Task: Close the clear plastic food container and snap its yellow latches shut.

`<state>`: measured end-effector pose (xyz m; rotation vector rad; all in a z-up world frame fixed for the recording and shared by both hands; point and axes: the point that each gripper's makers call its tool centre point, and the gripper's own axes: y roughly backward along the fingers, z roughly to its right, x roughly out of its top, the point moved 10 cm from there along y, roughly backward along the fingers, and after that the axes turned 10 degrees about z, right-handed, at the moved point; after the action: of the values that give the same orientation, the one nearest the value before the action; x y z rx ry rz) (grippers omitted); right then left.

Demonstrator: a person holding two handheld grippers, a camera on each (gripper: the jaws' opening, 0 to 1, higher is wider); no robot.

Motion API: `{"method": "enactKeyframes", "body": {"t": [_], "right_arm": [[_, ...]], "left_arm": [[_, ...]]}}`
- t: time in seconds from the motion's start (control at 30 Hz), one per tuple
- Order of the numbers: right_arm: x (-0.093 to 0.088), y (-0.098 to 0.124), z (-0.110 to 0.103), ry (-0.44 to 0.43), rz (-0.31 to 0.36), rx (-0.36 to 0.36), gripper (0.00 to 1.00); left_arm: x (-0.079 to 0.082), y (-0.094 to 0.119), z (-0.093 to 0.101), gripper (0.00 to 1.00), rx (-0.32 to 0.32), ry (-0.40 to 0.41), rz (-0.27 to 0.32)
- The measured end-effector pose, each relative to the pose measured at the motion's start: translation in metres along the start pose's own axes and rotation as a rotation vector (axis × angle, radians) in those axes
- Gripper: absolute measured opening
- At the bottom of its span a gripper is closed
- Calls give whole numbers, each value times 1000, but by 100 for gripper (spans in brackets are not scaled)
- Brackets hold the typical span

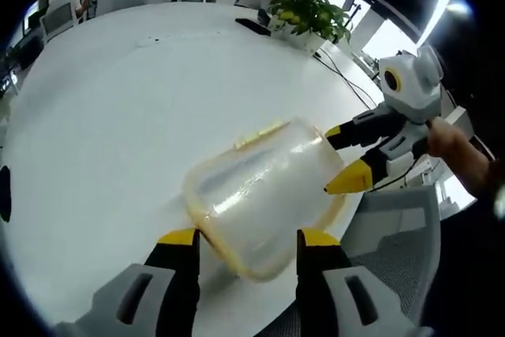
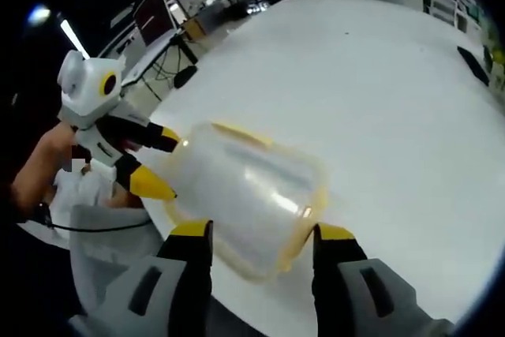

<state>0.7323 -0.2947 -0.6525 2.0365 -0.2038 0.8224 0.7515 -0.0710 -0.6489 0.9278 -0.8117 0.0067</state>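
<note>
The clear plastic container with a yellow rim lies on the white table near its edge, and a yellow latch shows on its far side. My left gripper is open, its yellow tips at the container's near end. My right gripper comes in from the right, tips against the opposite end. In the right gripper view the container lies just past my open right gripper. There the left gripper meets the container's left end. Whether any tip presses on the container is unclear.
A potted plant and a flat black object stand at the table's far side. A grey mesh chair sits at the table edge beside the container. A person's hand holds the right gripper. A monitor stands beyond the table.
</note>
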Motion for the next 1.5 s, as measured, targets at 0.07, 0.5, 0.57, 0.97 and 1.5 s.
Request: {"method": "enactKeyframes", "body": {"t": [0.07,0.5,0.57,0.97,1.5], "right_arm": [[0,0,-1,0,1,0,47],[-1,2,-1,63,9,30,49],[1,3,0,94,10,34,48],[18,16,7,295,33,50,38],[35,12,-1,505,61,190,27]], "left_arm": [[-1,1,0,43,1,1,3],[-3,3,-2,43,-6,4,24],[-3,4,-2,43,-11,-7,28],[5,17,1,41,-23,-138,25],[28,17,24,26,-138,-344,52]]}}
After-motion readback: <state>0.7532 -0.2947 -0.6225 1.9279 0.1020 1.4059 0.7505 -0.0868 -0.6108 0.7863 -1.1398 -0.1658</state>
